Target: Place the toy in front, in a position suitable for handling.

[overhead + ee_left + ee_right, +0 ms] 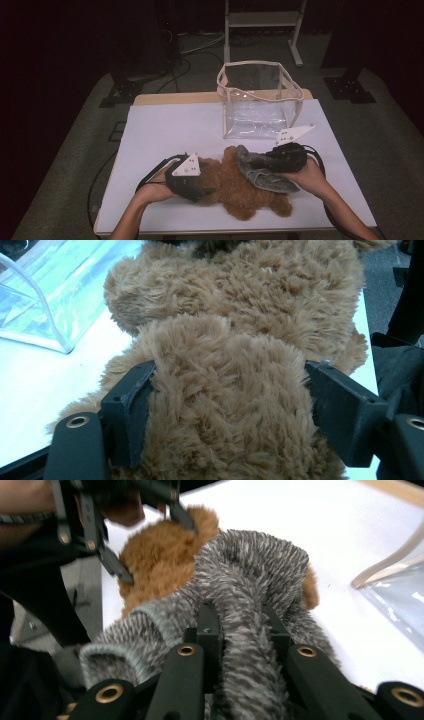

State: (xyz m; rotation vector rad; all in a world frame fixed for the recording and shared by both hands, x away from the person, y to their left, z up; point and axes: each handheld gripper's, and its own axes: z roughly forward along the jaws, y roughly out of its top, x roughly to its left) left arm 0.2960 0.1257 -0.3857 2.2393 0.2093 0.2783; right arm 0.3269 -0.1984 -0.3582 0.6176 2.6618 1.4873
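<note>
No text, label, brand or number could be read anywhere. The fur, the cloth and the clear bag bore no legible marks.

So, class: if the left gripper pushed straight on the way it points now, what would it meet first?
The left gripper already has brown plush toy between its jaws; straight on comes more of that toy, probably its bulkier body, though depth is hard to judge.

Brown plush bear [235,187]; mottled grey-and-white fuzzy cloth [260,172]; clear bag [257,100], cream trim; white table [165,130]
</note>
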